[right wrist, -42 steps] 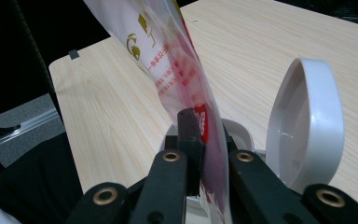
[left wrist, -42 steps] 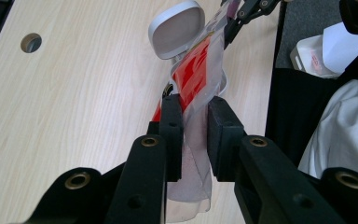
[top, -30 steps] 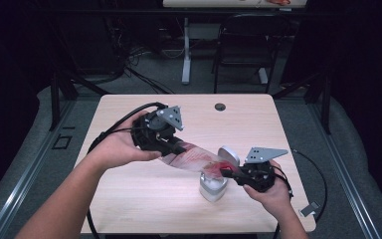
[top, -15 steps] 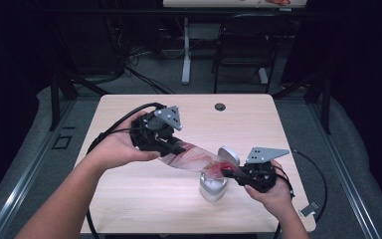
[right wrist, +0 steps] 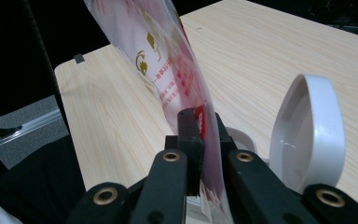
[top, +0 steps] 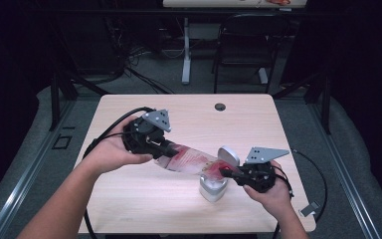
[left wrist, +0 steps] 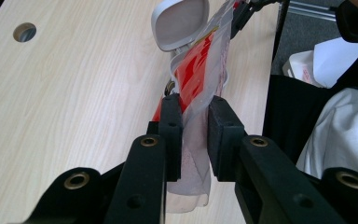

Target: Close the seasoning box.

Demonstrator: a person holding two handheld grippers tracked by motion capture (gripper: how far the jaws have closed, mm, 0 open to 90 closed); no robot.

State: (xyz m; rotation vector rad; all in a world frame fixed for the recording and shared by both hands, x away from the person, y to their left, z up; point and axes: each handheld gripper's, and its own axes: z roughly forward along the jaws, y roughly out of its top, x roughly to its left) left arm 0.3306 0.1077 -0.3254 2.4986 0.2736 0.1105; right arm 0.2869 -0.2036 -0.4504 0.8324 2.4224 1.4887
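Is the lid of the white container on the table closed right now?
No, the white container stands with its lid flipped up and open.

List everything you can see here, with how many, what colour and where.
Clear plastic pouch with red print: one, stretched between both grippers above the table.
Small white container with open hinged lid: one, white, on the table's near right part, under the pouch's right end.
Light wooden table: one, pale wood, centre.
Round cable hole: one, dark, far table edge.
Black chair: one, beyond the table.
Left gripper: one, black, shut on the pouch's left end.
Right gripper: one, black, shut on the pouch's right end.
Hands: two, holding the grippers.
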